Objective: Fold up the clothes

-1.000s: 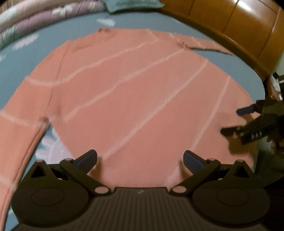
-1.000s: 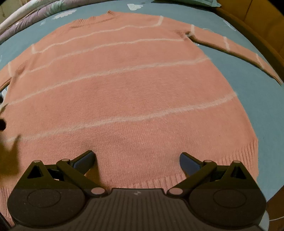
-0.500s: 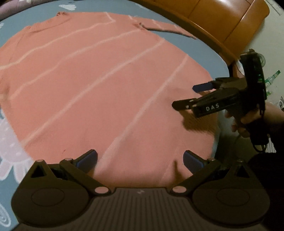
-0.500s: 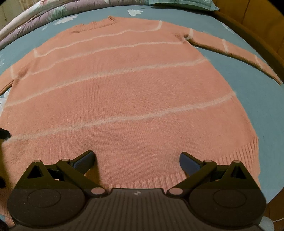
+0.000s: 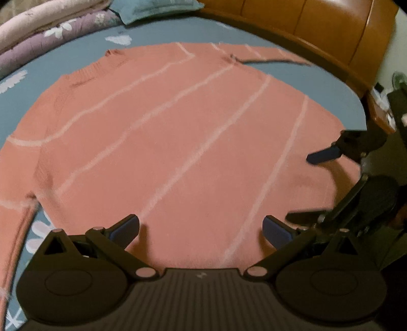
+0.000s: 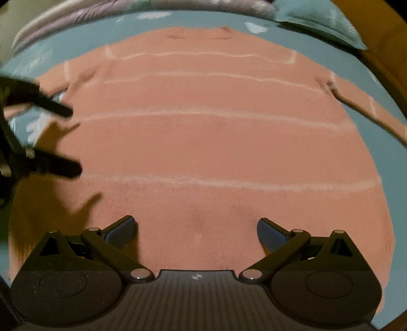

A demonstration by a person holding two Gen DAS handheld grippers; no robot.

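Since half a sec ago the left gripper (image 5: 201,230) has swung back toward the sweater's left sleeve side, and the right gripper (image 6: 195,229) has come in lower over the hem. Pink sweater (image 5: 178,142) w/ thin pale stripes lies flat, front up, on the teal floral bedsheet (image 5: 51,73), sleeves spread out to either side. Both grippers hover over the sweater near its hem, jaws spread wide, nothing held. Seen from the left cam, the right gripper (image 5: 313,185) sits at the sweater's right edge, fingers apart; whether they touch the knit is hard to tell, as the view is blurred. Folded quilt (image 5: 38,28) and a teal pillow (image 5: 152,10) lie beyond the sweater's collar; wooden headboard (image 5: 318,30) runs past its right sleeve.
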